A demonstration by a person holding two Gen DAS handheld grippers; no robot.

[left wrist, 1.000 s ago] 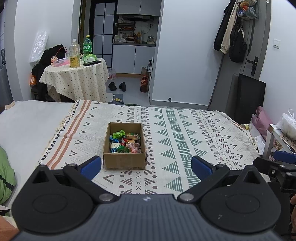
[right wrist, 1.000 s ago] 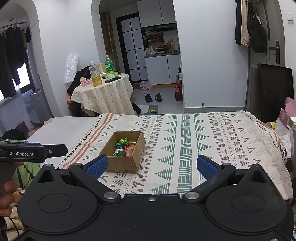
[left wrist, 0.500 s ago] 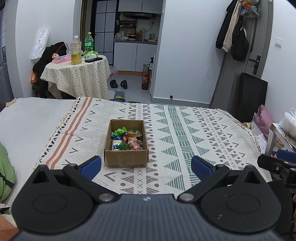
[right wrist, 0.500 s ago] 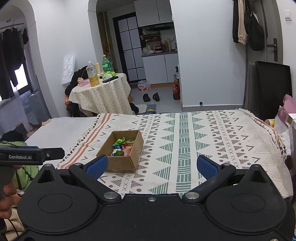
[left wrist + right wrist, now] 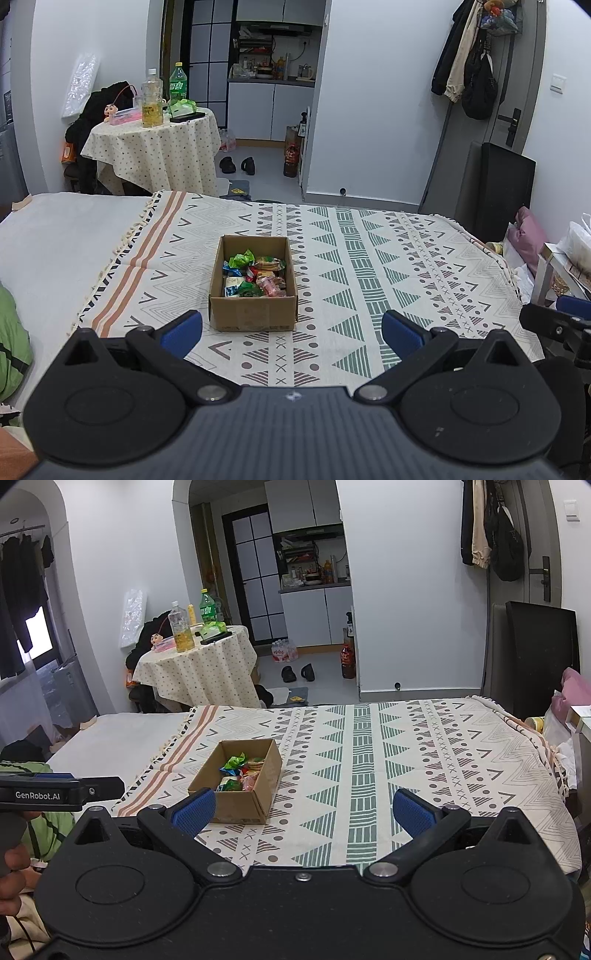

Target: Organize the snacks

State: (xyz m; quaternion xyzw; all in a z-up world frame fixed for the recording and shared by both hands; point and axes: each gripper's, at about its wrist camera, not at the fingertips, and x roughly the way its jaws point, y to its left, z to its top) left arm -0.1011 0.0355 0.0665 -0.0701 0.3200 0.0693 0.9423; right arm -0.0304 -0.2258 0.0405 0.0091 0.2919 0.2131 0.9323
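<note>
An open cardboard box (image 5: 253, 313) (image 5: 242, 805) stands on the patterned blanket (image 5: 369, 280) (image 5: 369, 760), holding several wrapped snacks (image 5: 255, 273) (image 5: 242, 773) in green, red and orange. My left gripper (image 5: 291, 334) is open, short of the box's near wall, with nothing between its blue pads (image 5: 181, 332). My right gripper (image 5: 303, 814) is also open and empty, back from the box, which lies ahead to its left. In the right wrist view the left gripper (image 5: 59, 792) shows at the left edge, held by a hand.
The blanket covers a bed with a plain white sheet (image 5: 55, 236) on its left. Beyond the bed are a round clothed table (image 5: 155, 147) with bottles, shoes (image 5: 236, 164) on the floor, and a black panel (image 5: 506, 192). Bags and a stool (image 5: 565, 266) crowd the right side.
Both grippers have lifted and tilted a little, so the box sits slightly lower and farther in each view. Both stay open and the box has not moved.
</note>
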